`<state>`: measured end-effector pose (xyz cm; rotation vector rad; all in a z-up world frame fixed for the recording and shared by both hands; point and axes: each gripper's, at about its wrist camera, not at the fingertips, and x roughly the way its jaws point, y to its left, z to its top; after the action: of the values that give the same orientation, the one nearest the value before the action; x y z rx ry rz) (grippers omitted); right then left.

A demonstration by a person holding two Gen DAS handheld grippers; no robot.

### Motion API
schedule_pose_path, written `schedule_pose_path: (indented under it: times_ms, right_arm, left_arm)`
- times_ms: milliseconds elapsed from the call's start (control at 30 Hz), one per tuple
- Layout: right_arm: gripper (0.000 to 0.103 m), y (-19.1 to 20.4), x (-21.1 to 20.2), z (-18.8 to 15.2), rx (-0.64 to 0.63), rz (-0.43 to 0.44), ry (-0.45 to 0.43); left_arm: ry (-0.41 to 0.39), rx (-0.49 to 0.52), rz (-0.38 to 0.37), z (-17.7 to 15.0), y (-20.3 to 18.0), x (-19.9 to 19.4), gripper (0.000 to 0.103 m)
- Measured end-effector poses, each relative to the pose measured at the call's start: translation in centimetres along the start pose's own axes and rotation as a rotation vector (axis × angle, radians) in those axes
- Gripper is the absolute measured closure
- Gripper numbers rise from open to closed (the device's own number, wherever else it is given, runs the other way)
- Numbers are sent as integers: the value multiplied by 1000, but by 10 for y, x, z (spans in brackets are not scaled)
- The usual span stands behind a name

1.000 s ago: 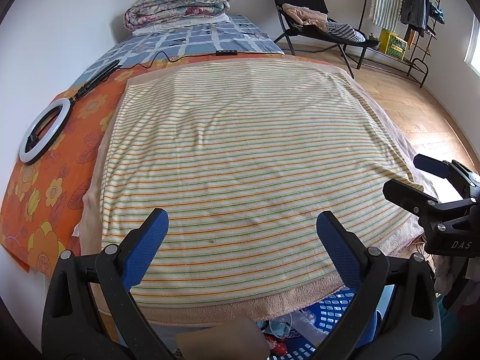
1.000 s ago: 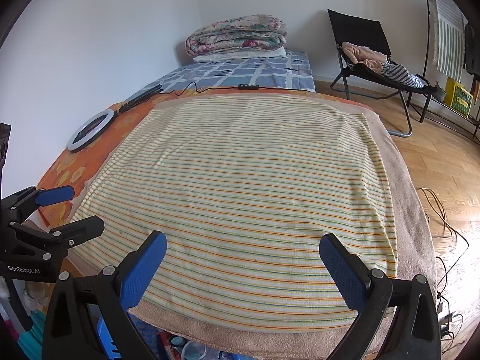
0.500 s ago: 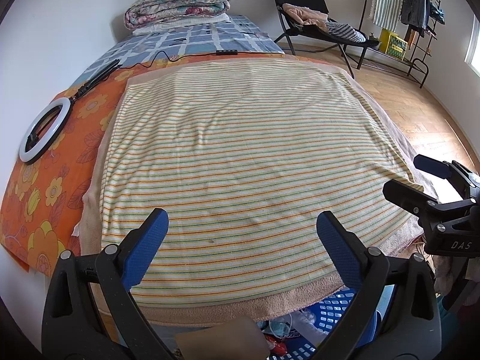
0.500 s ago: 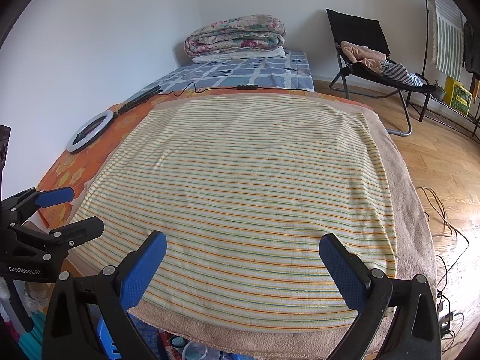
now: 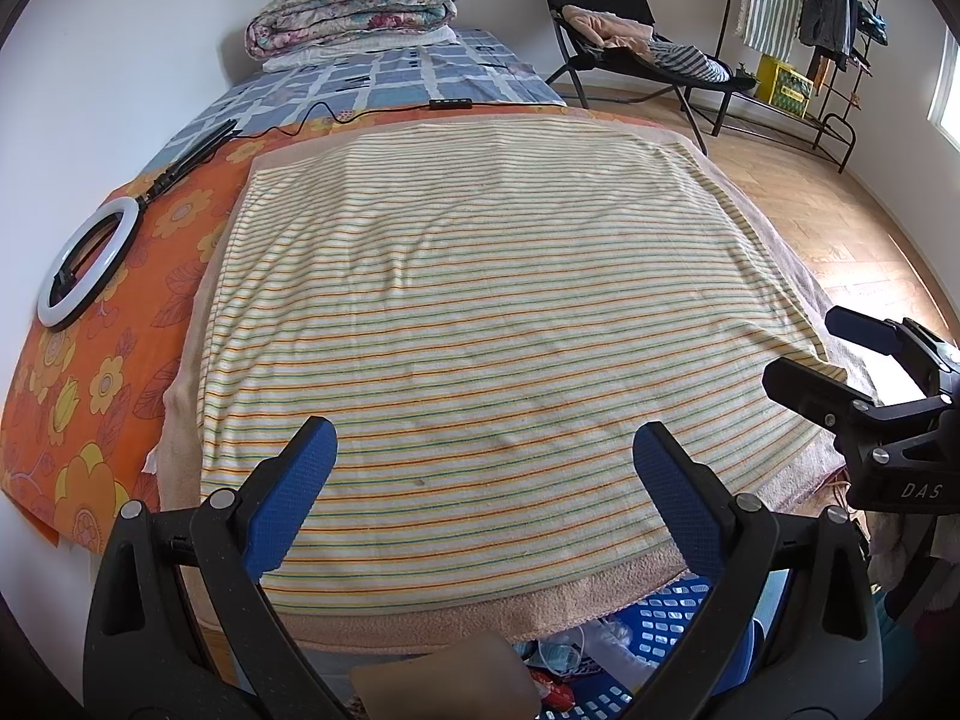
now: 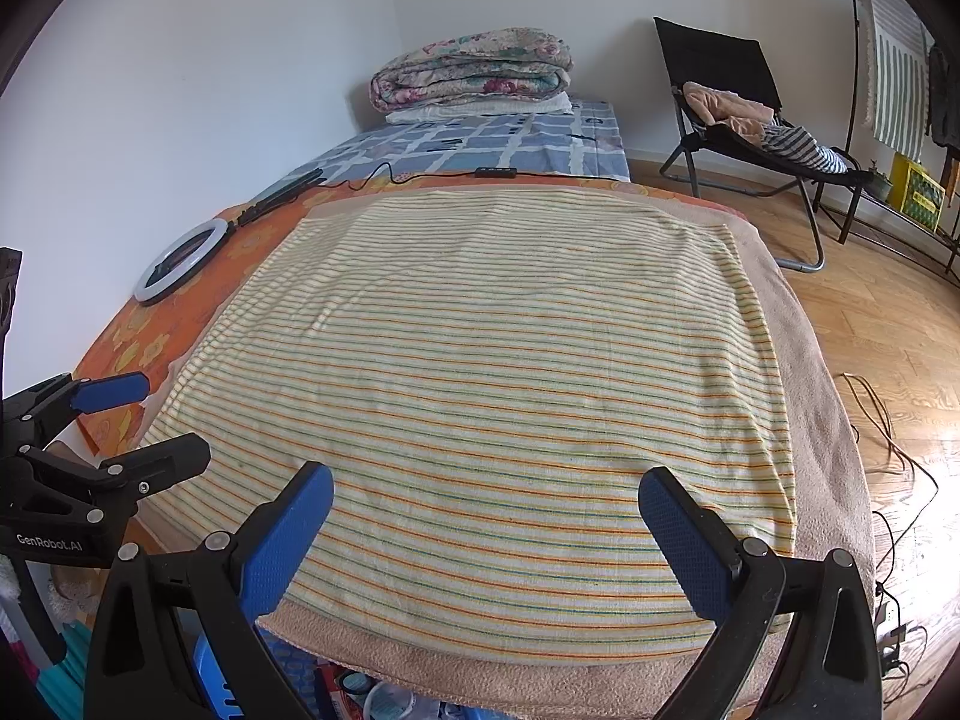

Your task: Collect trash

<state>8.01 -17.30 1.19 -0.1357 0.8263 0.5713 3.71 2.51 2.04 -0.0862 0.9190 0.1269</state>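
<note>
Holding steady, nothing has shifted this past second | left claw [image 5: 483,459] and right claw [image 6: 486,507] both spread, empty, above striped towel [image 5: 492,312] | trash sits in blue basket [image 5: 672,618] below bed edge; collecting looks finished.

Both tools share one build. The left gripper [image 5: 483,495] has black plastic arms with a faintly speckled finish, each ending in a blue pad with a fine waffle texture, and round silver rivets sit at the pivots. The right gripper [image 6: 486,501] shows the same black arms, blue pads and silver rivets. White lettering marks the black bodies: "DAS" on the right one, "GenRobot.AI" on the left one.
</note>
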Motion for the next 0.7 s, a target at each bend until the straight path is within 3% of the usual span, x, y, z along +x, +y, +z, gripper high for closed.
schedule_pose_path:
  times_ms: [700]
  right_arm:
    - [0,1,1,-2,-4,-1,7]
  left_arm:
    - [2,-5,3,-3,1,4,2]
